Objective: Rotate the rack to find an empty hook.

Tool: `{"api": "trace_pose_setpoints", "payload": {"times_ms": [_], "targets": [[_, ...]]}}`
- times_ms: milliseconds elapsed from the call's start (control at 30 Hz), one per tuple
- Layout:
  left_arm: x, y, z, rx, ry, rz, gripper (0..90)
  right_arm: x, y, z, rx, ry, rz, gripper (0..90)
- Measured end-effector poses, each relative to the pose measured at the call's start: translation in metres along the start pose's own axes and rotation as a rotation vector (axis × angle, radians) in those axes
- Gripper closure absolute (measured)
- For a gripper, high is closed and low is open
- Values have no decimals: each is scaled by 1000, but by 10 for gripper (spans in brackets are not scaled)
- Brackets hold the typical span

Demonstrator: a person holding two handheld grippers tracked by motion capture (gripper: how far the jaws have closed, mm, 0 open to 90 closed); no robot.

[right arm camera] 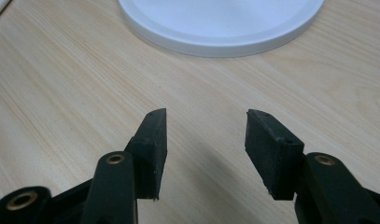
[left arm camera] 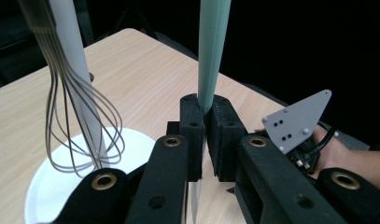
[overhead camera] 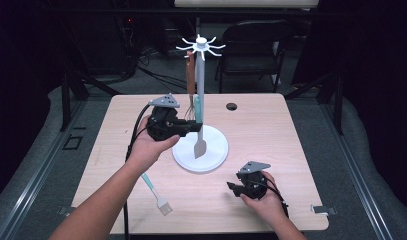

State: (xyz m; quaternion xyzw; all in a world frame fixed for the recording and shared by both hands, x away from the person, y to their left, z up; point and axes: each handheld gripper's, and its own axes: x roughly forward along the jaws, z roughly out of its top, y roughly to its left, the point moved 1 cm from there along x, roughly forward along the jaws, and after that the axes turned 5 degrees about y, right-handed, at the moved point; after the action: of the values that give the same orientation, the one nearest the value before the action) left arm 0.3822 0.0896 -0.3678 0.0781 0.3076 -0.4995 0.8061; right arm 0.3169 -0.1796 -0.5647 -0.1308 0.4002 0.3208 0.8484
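My left gripper (overhead camera: 195, 127) is clamped on the teal-handled spatula (overhead camera: 198, 134) beside the rack pole (overhead camera: 200, 85), while my right gripper (overhead camera: 233, 187) rests on the bench (overhead camera: 271, 130), jaws apart.

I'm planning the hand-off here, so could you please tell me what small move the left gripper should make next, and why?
Probably lift a little higher. The left gripper is shut on the mint-green-handled metal spatula, whose handle top sits well below the white spoked hooks on the grey stand pole, beside the brown-handled wire whisk.

Lab or studio – black curtains (overhead camera: 21, 75), cables (overhead camera: 156, 75), folding chair (overhead camera: 253, 47).
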Motion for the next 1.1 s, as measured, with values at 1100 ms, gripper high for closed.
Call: {"api": "trace_pose_setpoints", "payload": {"times_ms": [1100], "targets": [[-14, 24, 77, -134, -37, -64, 845, 2, 4, -1, -12, -1, 8, 490]]}}
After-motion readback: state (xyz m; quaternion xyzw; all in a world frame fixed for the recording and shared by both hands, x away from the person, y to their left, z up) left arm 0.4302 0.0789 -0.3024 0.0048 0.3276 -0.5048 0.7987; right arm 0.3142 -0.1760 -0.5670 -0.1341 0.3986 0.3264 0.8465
